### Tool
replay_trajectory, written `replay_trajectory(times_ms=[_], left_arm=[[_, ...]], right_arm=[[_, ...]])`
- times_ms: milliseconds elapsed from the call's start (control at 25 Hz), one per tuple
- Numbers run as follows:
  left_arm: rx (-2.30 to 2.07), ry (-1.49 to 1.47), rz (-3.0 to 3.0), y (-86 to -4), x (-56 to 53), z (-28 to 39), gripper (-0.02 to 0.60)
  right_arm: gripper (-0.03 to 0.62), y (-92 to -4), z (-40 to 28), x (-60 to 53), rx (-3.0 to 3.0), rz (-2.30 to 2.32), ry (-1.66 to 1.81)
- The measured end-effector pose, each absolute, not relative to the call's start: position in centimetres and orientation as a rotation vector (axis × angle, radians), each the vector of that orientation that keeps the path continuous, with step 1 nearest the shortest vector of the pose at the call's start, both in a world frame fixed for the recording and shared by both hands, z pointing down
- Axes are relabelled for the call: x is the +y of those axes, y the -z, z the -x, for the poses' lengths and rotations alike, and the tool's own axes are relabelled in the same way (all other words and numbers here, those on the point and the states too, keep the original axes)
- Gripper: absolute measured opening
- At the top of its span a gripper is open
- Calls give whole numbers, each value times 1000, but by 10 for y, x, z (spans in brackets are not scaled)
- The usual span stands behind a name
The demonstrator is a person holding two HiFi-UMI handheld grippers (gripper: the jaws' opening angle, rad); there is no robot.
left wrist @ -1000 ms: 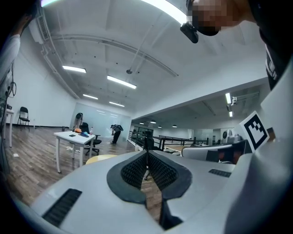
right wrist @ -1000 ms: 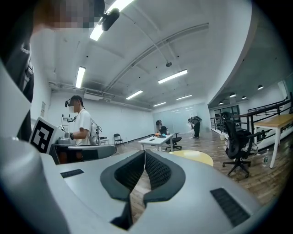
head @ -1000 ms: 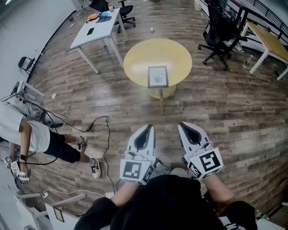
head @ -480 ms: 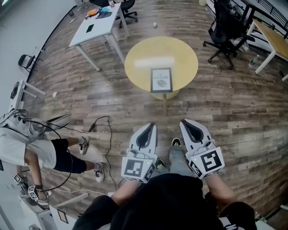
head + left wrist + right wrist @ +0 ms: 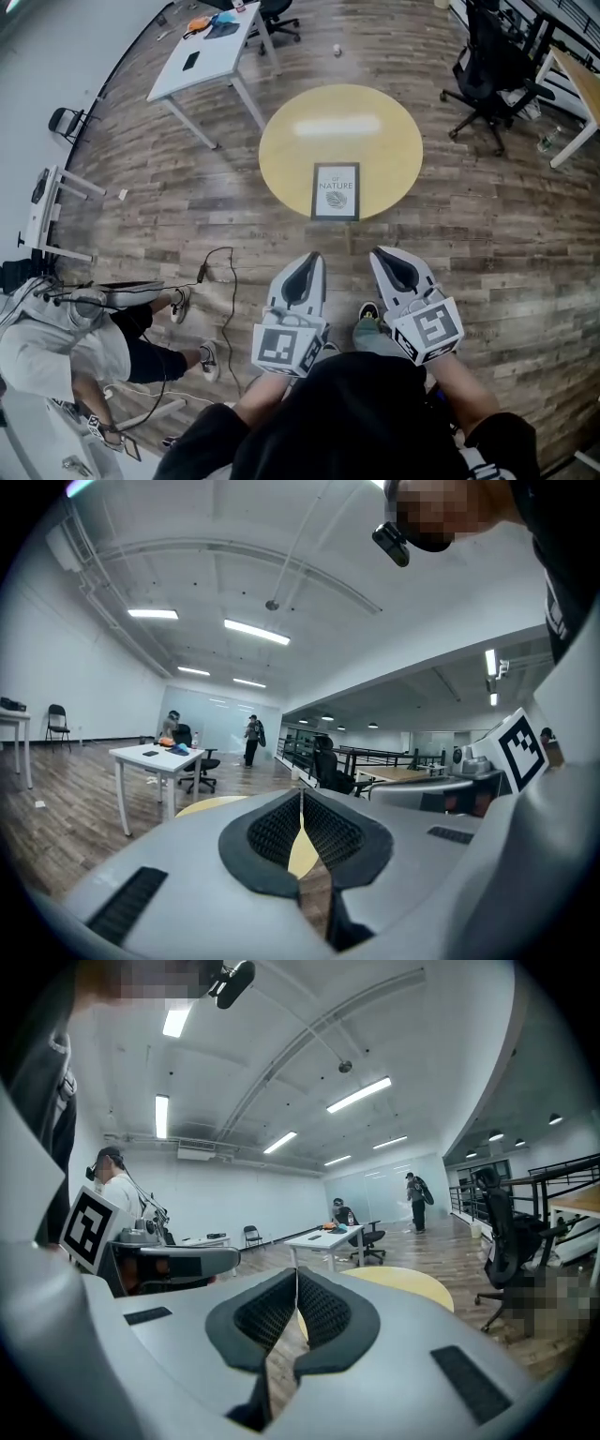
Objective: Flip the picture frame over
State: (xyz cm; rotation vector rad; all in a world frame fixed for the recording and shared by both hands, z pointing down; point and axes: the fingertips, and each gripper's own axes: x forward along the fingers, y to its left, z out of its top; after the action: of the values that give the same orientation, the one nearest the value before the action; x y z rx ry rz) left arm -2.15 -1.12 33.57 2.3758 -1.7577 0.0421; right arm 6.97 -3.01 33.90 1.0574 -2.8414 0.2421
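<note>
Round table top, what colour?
The round table is pale yellow, seen best in the head view.

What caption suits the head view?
Left claw and right claw, both shut, face a picture frame on a round table.

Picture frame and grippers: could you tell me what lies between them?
Head view: only the near rim of the yellow table and wooden floor separate the picture frame from the left gripper and right gripper.
</note>
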Motion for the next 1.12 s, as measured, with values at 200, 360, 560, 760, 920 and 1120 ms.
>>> replay_trajectory(times_ms=[200, 360, 560, 760, 920, 1120], left_arm=[[-1794, -53, -2338, -340, -47, 23, 29], [-1790, -85, -2327, -354, -69, 28, 29], [-1753, -112, -2332, -369, -111, 43, 29], [-1680, -153, -2375, -381, -153, 57, 29], [-1629, -208, -2428, -393, -189, 75, 29], [-1604, -351, -2402, -463, -223, 108, 29]], right_arm=[[18, -346, -68, -68, -2835, -1013, -255], [18, -361, -62, -89, -2820, -995, -273], [18, -379, -51, -126, -2770, -1014, -300], [18, -398, -37, -161, -2709, -1049, -361], [18, -416, -23, -189, -2639, -1075, -390], [18, -490, -6, -212, -2471, -1022, -385]])
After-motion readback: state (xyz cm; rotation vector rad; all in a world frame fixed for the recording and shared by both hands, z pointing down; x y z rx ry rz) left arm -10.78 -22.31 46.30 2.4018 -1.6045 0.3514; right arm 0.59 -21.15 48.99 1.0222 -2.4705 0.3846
